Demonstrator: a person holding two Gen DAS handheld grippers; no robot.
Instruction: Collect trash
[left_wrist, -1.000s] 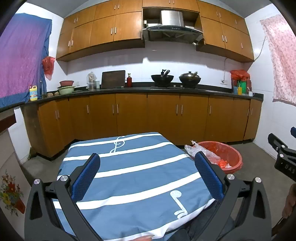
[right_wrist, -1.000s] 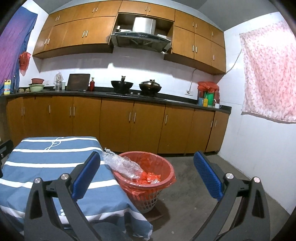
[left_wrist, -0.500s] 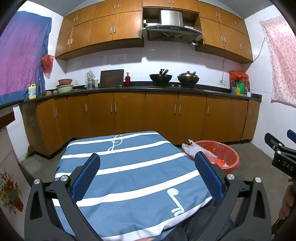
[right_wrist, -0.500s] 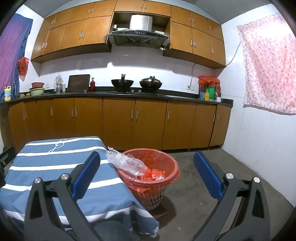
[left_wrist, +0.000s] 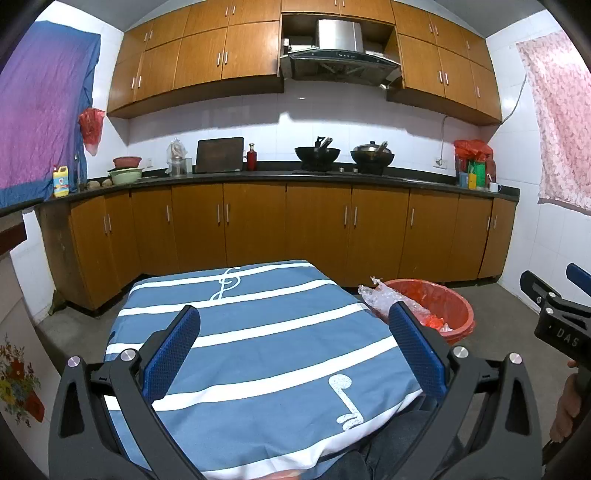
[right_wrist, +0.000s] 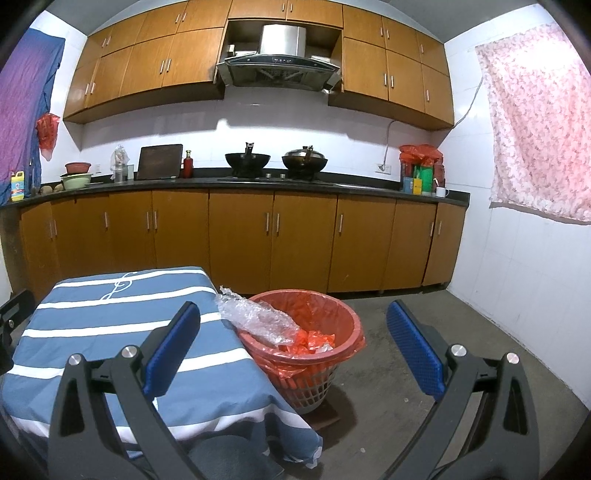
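A red waste basket (right_wrist: 325, 354) lined with a red bag stands on the floor beside the table; it also shows in the left wrist view (left_wrist: 443, 306). A crumpled clear plastic wrap (right_wrist: 255, 317) lies over its left rim, half inside, and shows in the left wrist view (left_wrist: 380, 295) too. My left gripper (left_wrist: 293, 350) is open and empty above the blue striped tablecloth (left_wrist: 258, 332). My right gripper (right_wrist: 293, 350) is open and empty, held in front of the basket.
The cloth-covered table (right_wrist: 110, 314) sits left of the basket. Wooden cabinets (right_wrist: 273, 236) and a dark counter with woks (right_wrist: 247, 160) run along the back wall. Bare concrete floor (right_wrist: 424, 314) lies right of the basket. My right gripper shows at the left view's right edge (left_wrist: 557, 317).
Both views have shifted slightly; the basket and table sit a little further off. The plastic wrap stays on the basket rim and both grippers stay open.
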